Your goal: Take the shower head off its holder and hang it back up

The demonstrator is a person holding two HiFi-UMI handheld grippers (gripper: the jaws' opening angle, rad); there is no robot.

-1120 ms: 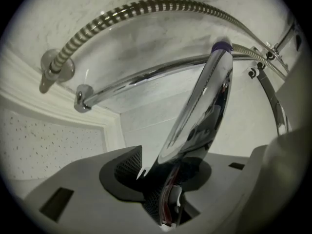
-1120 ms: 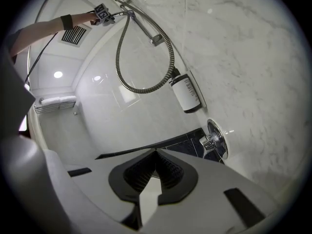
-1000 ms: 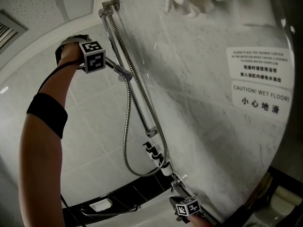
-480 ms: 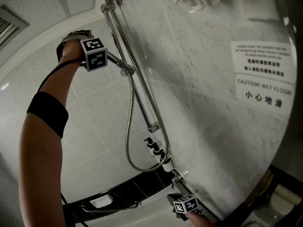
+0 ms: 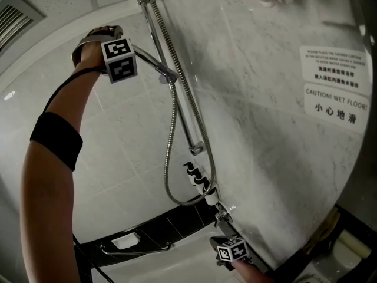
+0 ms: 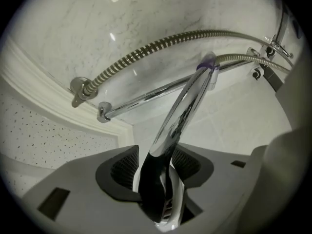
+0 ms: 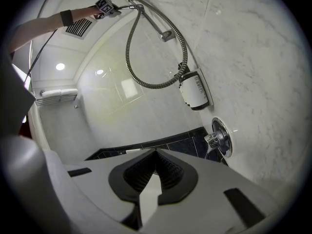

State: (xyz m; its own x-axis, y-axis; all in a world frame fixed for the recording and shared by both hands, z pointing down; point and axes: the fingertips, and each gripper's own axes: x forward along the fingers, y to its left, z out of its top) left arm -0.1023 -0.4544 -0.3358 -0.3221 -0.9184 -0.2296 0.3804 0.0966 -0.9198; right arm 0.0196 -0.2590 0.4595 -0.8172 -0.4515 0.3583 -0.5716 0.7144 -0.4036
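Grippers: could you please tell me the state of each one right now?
Left gripper: holding the shower head, jaws just opening a little.
Right gripper: shut, empty.

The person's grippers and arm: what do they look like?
The left gripper and the right gripper have pale grey bodies with dark ribbed pads; each carries a white cube with black square markers. The left arm wears a black band; a thin black cable runs along it. The left jaws have just been opening round the shower head.
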